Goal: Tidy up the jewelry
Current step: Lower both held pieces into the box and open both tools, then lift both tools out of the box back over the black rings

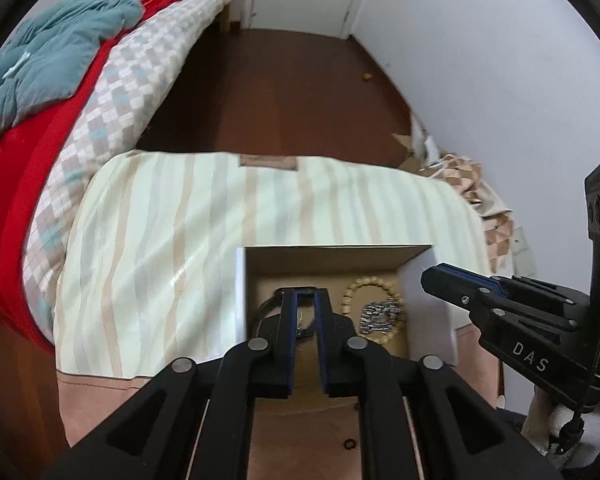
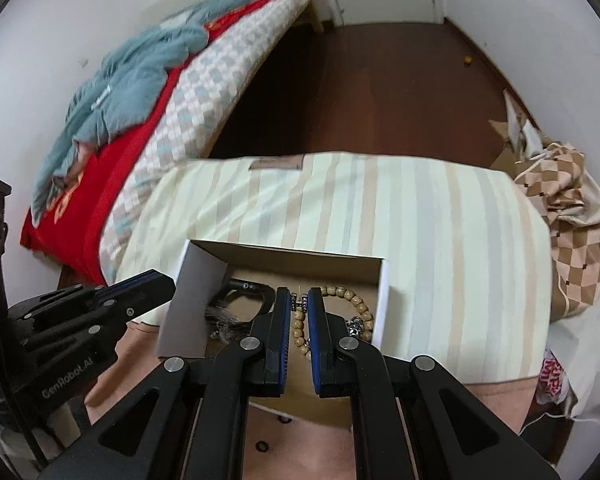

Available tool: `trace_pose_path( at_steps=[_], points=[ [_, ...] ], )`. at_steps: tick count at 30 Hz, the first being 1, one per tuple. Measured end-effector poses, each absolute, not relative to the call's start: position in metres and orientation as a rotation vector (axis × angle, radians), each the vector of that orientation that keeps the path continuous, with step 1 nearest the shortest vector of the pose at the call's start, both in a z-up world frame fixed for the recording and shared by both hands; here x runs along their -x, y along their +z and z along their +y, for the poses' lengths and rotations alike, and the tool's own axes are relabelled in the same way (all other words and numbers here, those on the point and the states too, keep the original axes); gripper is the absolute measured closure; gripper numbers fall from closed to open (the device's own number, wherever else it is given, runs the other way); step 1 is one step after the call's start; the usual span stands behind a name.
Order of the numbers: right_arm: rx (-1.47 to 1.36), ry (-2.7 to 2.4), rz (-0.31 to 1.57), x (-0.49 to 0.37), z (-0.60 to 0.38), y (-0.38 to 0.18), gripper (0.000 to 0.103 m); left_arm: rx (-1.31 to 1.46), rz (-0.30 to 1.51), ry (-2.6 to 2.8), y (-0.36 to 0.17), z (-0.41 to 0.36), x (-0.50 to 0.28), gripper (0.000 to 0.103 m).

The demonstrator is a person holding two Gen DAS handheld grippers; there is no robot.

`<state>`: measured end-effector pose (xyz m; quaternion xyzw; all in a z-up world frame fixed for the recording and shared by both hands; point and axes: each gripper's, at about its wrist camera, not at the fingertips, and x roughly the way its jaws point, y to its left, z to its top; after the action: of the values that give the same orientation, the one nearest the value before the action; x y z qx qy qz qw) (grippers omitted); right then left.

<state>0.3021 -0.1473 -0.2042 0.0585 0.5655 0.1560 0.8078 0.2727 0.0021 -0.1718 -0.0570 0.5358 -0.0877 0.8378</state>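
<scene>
The open cardboard box [image 2: 204, 304] sits on a striped cushion [image 2: 420, 240], and all visible jewelry lies inside it.

The right gripper [image 2: 299, 300] points straight down into the box. Its fingers [image 2: 283, 320] stand narrowly apart, with a small metal clasp piece [image 2: 299, 301] caught at the tips; whether the pads actually pinch it or merely flank it cannot be told. The wooden bead bracelet [image 2: 356, 304] lies directly below and between these fingers, its loop curving away to the right toward the near box wall. A silver chain piece [image 2: 354, 326] rests on the right part of that loop.

The left gripper [image 1: 305, 300] is lowered into the left half of the box. Its fingers [image 1: 288, 320] are also set to a narrow gap, around a thin dangling metal item [image 1: 300, 322] that is too small to identify. A black strap or band [image 2: 248, 292] lies under them, beside a dark tangled item [image 2: 224, 330].

Judgement: the right gripper is the nearer one to the bead bracelet, so any lift of it falls to that side. The upright left box flap [image 2: 196, 300] stands between the two grippers and limits sideways travel. The chain overlapping the beads may drag along.
</scene>
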Motion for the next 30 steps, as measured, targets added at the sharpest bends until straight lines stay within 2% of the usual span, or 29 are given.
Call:
trace_pose_path(
  at_steps=[2,3,4,5,6,11,12,13,14,20,30],
  points=[
    [-0.137,0.328,1.257,-0.311,-0.147,-0.213,0.09,0.102,1.128,-0.149,-0.172,0.003,-0.274,0.086],
    [-0.147,0.323,1.275,-0.314,-0.148,-0.217,0.079,0.091,1.122,-0.134,-0.171,0.004,-0.274,0.081],
    [-0.157,0.321,1.274,-0.314,-0.151,-0.219,0.071,0.077,1.113,-0.111,-0.169,0.005,-0.274,0.057],
    [-0.175,0.318,1.27,-0.314,-0.154,-0.219,0.057,0.069,1.104,-0.094,-0.167,0.007,-0.274,0.026],
    [-0.187,0.312,1.267,-0.313,-0.157,-0.219,0.049,0.065,1.091,-0.078,-0.165,0.009,-0.273,0.016],
    [-0.203,0.277,1.232,-0.303,-0.17,-0.211,0.046,0.052,1.057,-0.036,-0.158,0.018,-0.269,0.012],
    [-0.2,0.265,1.22,-0.299,-0.173,-0.207,0.042,0.046,1.055,-0.025,-0.158,0.019,-0.267,0.01],
    [-0.198,0.252,1.208,-0.296,-0.176,-0.204,0.038,0.041,1.054,-0.018,-0.158,0.02,-0.265,0.003],
    [-0.195,0.239,1.196,-0.293,-0.179,-0.201,0.03,0.036,1.052,-0.01,-0.158,0.02,-0.263,0.0],
    [-0.072,0.092,1.134,-0.264,-0.185,-0.188,0.003,-0.02,1.023,0.054,-0.159,0.019,-0.242,0.0],
    [0.052,-0.006,1.094,-0.218,-0.169,-0.184,0.001,-0.034,1.007,0.079,-0.153,0.017,-0.203,0.0]
  ],
)
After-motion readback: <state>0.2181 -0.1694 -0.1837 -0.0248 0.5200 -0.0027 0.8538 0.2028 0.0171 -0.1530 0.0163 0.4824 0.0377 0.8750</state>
